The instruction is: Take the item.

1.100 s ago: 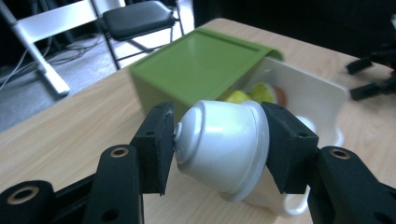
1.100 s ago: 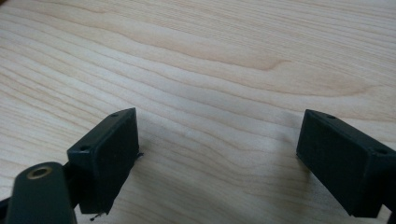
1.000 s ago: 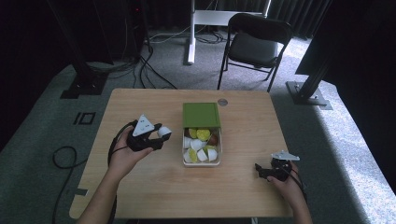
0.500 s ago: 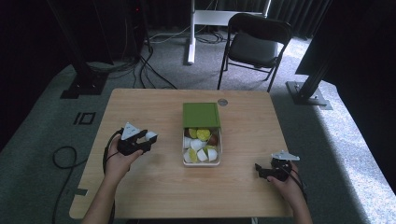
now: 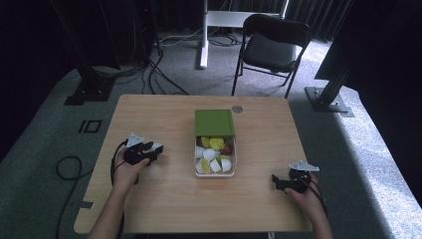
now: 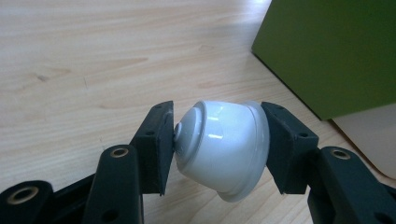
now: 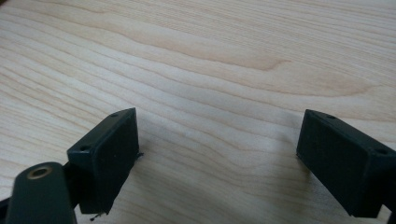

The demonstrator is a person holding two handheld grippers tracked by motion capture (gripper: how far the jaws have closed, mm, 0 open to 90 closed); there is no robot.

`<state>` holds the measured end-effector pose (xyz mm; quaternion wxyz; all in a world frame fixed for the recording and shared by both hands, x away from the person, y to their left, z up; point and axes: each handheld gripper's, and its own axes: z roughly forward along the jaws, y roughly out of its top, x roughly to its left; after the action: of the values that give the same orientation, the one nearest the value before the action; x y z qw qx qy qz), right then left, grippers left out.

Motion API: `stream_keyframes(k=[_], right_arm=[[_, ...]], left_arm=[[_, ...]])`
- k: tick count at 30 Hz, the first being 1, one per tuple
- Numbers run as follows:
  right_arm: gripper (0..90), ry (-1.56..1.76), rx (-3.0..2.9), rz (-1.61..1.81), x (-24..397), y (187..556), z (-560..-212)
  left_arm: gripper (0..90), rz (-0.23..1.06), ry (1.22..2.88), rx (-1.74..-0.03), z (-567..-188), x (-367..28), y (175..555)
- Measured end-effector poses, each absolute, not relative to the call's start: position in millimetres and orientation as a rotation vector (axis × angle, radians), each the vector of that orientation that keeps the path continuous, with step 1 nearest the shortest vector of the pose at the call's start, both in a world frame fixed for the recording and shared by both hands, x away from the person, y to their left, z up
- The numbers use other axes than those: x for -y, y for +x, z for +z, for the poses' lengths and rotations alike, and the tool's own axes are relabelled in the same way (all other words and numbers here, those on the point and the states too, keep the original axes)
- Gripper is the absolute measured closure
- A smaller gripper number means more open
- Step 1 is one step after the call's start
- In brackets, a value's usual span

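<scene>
While the left hand-held gripper (image 6: 219,149) clamps a white capsule (image 6: 223,148) sideways, axis level, narrow end left, the right hand-held gripper (image 7: 219,163) stands released; the white tray (image 5: 215,174) holds assorted capsules (image 5: 214,155) below its green lid (image 5: 214,122).

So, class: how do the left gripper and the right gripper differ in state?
The left gripper is shut on a white capsule; the right gripper is open with bare table between its jaws. Both are black and two-jawed.
</scene>
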<state>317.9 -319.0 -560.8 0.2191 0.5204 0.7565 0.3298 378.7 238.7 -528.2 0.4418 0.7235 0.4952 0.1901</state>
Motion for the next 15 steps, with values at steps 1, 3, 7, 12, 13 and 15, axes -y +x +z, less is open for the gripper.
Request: stream_keyframes(k=[1,3,7,12,13,15], right_arm=[[12.6,1.439,-2.093,0.913,319.1,317.9,-560.8],[12.6,1.440,-2.093,0.913,319.0,317.9,-560.8],[12.6,1.440,-2.093,0.913,319.0,317.9,-560.8],[12.6,1.440,-2.093,0.912,319.0,317.9,-560.8],[12.6,1.440,-2.093,0.913,319.0,317.9,-560.8],[12.6,1.440,-2.093,0.913,319.0,317.9,-560.8]], left_arm=[[48.7,0.467,1.796,-1.231,-529.2,-238.7,378.9],[48.7,0.462,1.789,-1.234,-531.9,-238.7,379.7],[48.7,0.462,1.782,-1.228,-534.3,-236.9,380.0],[48.6,0.453,1.811,-1.244,-538.6,-234.1,379.7],[48.6,0.455,1.818,-1.248,-539.2,-234.1,379.8],[48.4,0.452,1.807,-1.257,-540.6,-235.1,379.8]])
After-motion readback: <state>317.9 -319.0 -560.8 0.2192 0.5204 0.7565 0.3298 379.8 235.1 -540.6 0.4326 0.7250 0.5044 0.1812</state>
